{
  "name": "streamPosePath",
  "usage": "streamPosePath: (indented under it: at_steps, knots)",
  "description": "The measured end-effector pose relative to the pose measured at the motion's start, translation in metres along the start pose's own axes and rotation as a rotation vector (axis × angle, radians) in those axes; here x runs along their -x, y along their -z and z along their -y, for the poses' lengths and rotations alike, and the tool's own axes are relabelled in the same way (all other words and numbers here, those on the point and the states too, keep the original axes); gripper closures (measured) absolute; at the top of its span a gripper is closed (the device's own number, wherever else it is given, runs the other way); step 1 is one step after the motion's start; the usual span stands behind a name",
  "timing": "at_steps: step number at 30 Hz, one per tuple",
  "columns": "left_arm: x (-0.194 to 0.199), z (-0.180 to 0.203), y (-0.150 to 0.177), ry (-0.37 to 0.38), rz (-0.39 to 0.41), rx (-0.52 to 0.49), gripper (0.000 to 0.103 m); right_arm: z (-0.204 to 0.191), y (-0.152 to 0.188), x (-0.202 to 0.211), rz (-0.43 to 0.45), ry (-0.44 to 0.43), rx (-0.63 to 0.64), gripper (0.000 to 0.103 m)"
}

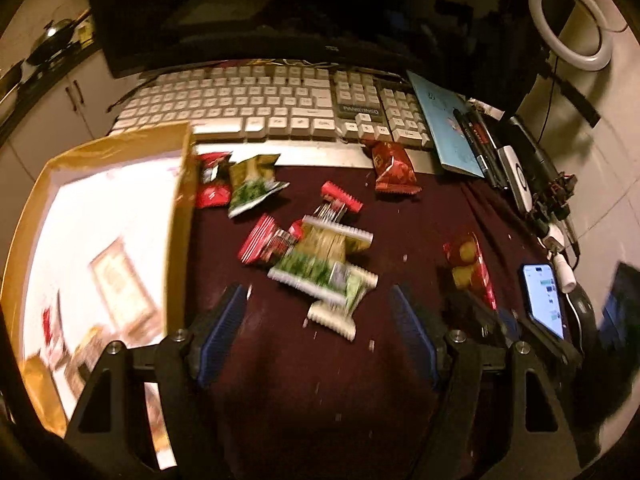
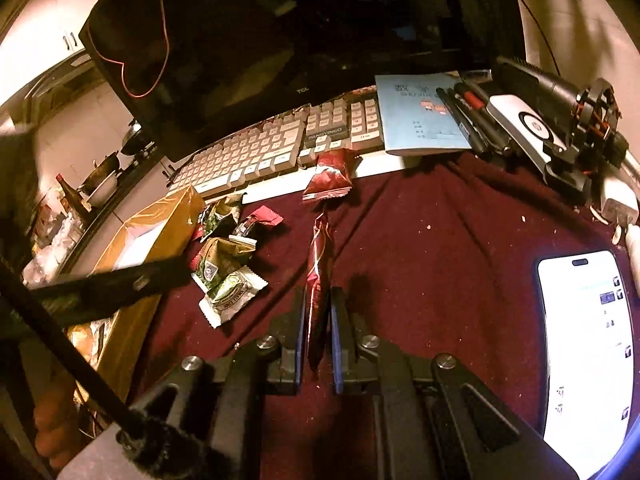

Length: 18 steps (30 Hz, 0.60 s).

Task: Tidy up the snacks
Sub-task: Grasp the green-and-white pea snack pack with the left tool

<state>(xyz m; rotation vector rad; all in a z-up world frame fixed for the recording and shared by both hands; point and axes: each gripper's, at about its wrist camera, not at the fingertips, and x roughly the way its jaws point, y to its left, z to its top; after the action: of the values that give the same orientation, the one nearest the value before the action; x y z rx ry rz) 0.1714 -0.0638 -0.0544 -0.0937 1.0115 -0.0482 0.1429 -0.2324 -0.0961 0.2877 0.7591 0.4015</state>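
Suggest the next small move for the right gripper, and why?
Probably carry it left and over the cardboard box. The right gripper is already shut on a red snack packet, and the box is open. The left gripper is open and empty.

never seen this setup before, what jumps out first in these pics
The right gripper is shut on a long red snack packet, held edge-on above the dark red cloth. Left of it, a jumble of red and green snack packets lies in front of the open left gripper, beside a yellow cardboard box at the cloth's left edge. A lit phone glows at the right, and a white keyboard runs along the back.
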Motion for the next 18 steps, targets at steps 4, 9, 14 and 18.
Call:
streamPosePath:
  at_steps: [4,9,14,18]
  knots:
    - [-0.020,0.010,-0.016,-0.069,-0.001,-0.065,0.031,0.004,-0.001,-0.003,-0.017,-0.016,-0.015,0.094]
    - [-0.048,0.013,-0.016,-0.105,-0.086,-0.108,0.060,0.006,-0.001,-0.005,-0.031,-0.027,-0.028,0.094]
    - [-0.027,0.006,-0.002,-0.028,-0.009,-0.022,0.069,0.004,0.000,-0.005,-0.036,-0.036,-0.018,0.094]
    - [0.010,-0.004,0.020,-0.003,0.070,0.045,0.069,0.002,0.001,-0.005,-0.045,-0.055,-0.004,0.094]
